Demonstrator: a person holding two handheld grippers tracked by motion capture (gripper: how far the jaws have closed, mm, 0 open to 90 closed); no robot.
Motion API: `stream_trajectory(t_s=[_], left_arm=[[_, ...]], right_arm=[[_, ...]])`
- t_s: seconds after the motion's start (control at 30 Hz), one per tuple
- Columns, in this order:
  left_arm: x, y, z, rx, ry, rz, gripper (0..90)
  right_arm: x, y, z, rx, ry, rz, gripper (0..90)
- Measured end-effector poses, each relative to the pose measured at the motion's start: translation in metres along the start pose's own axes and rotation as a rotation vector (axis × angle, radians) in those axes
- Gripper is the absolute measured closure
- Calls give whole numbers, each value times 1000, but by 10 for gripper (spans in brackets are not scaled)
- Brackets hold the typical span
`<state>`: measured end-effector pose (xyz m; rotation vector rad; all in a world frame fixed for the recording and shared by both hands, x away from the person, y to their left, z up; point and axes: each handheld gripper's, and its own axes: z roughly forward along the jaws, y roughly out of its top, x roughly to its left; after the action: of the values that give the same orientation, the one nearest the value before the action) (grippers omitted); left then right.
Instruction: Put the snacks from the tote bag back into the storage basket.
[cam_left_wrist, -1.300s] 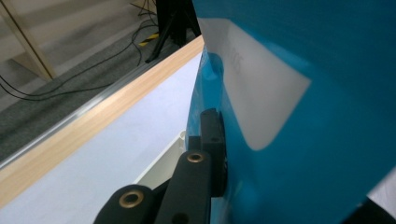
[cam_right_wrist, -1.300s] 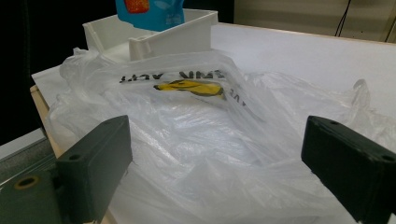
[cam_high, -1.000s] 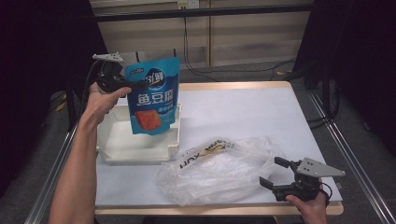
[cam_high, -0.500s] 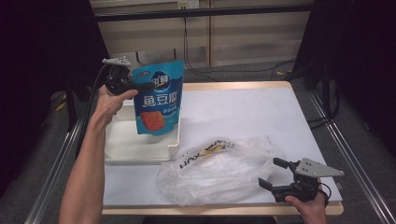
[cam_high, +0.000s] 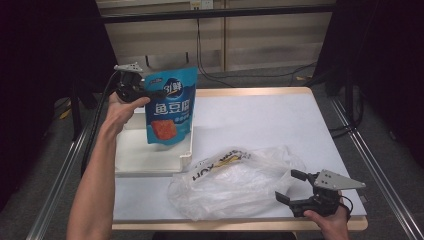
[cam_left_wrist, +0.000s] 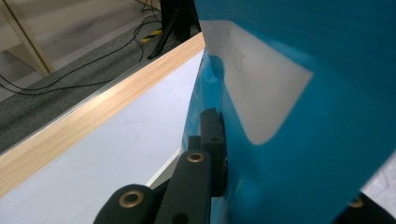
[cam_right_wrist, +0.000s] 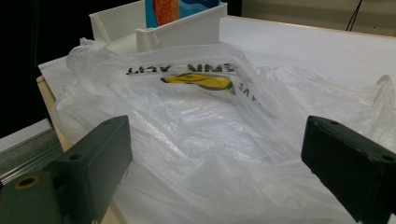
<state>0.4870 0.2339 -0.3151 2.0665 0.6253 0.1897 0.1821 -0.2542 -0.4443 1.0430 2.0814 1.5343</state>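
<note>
Left hand-held gripper (cam_high: 150, 93) pinches the blue snack pouch (cam_high: 170, 111) by its upper left edge and holds it upright over the white tray (cam_high: 150, 157).

Seen in the left gripper view, its black jaws are pressed flat on the pouch's (cam_left_wrist: 299, 116) smooth, glossy blue film beside a pale panel. The pouch is a flat, rectangular bag with white lettering and an orange picture low on its front; its bottom edge hangs inside the shallow, rigid plastic tray at the bench's (cam_high: 260, 120) left side. Right hand-held gripper (cam_high: 289, 186) rests near the bench's front right corner, jaws spread and empty, just beside a crumpled, translucent plastic bag (cam_high: 235, 182) printed with dark letters and a yellow mark. The bench top is matte white with a wooden rim.
</note>
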Motion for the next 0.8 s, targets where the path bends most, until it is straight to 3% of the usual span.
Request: stream_trajectory(t_s=[0.23, 0.43, 0.57, 0.8], left_arm=[[5, 1, 4, 9, 13, 3, 900], [7, 4, 5, 58, 72, 41, 900], [12, 0, 7, 61, 111, 25, 867], [16, -1, 6, 57, 123, 25, 828]], right_arm=[[-1, 0, 1, 5, 1, 2, 84], [0, 0, 2, 8, 4, 1, 84], [0, 0, 1, 9, 5, 5, 84], [-1, 0, 1, 10, 4, 5, 84]])
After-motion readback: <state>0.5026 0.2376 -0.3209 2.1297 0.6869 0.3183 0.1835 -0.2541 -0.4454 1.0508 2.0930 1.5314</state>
